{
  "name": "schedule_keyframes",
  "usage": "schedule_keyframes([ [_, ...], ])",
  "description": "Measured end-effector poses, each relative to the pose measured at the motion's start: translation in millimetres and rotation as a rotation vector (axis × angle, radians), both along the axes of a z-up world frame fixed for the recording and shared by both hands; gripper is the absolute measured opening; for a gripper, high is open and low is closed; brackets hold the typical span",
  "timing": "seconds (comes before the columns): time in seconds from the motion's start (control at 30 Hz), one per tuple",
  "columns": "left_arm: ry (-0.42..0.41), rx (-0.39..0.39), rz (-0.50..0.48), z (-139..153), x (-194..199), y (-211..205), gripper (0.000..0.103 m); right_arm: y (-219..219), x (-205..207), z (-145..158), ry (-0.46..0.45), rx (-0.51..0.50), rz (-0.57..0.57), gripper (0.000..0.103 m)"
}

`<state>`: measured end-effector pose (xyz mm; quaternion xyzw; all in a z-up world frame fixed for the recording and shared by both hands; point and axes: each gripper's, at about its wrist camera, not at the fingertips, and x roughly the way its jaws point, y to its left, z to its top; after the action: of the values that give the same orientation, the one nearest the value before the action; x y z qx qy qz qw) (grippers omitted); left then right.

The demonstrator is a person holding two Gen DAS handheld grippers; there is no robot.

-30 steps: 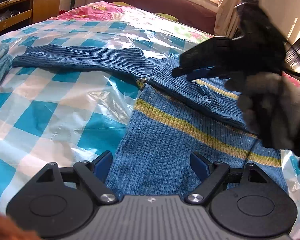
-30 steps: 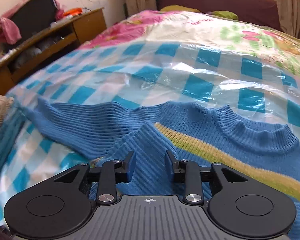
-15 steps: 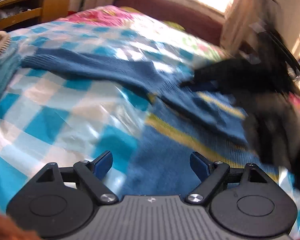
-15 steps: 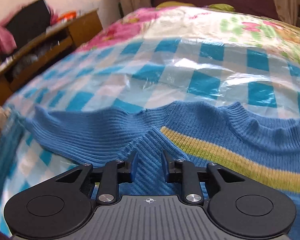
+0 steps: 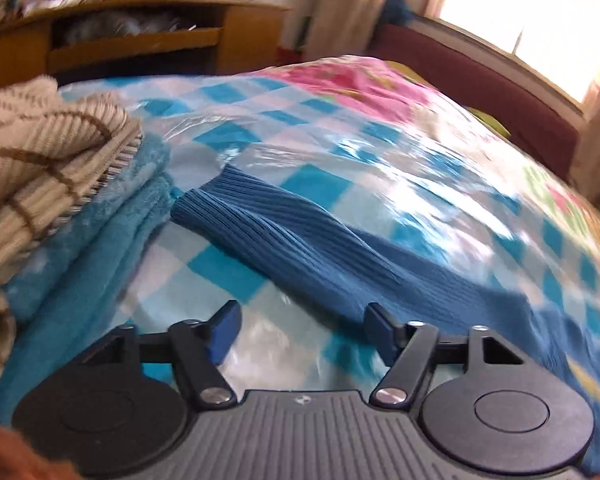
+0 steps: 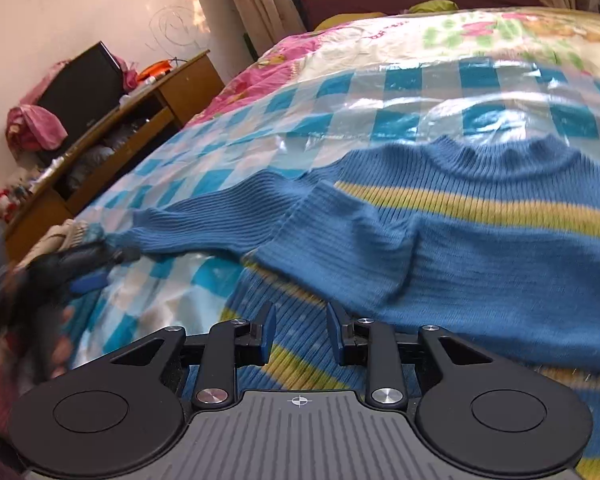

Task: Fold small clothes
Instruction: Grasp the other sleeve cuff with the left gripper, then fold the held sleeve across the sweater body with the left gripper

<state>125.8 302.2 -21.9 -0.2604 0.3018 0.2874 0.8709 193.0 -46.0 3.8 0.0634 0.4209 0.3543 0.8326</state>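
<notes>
A small blue ribbed sweater with yellow stripes lies on the checked bed cover. One sleeve is folded across its chest. The other sleeve stretches out to the left, its cuff near a pile of clothes. My left gripper is open and empty, low over the cover beside that sleeve; it also shows blurred in the right wrist view. My right gripper is open with a narrow gap, empty, above the sweater's lower body.
A folded beige knit rests on a turquoise fleece at the left. A wooden shelf unit stands beside the bed. A dark red headboard and a window are at the far end.
My left gripper has swung left from the sweater's body to the outstretched sleeve. My right gripper has let go of the folded sleeve, opened a little and pulled back.
</notes>
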Motion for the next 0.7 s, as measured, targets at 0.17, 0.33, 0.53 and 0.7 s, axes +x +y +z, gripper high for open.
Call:
schedule_keyframes([
  [0.17,-0.077,-0.099,0.122,-18,10,20,0.069,0,-2,-8,0.029,0.009,0.000,0.029],
  [0.33,-0.127,-0.129,0.213,-25,23,35,0.062,2,-1,-14,0.050,0.014,-0.011,0.029],
  [0.53,-0.179,-0.198,0.273,-29,18,51,0.029,1,-3,-18,0.068,0.019,-0.022,0.029],
  [0.7,-0.229,-0.157,0.199,-9,18,40,0.017,-5,-5,-18,0.072,0.034,-0.044,0.029],
])
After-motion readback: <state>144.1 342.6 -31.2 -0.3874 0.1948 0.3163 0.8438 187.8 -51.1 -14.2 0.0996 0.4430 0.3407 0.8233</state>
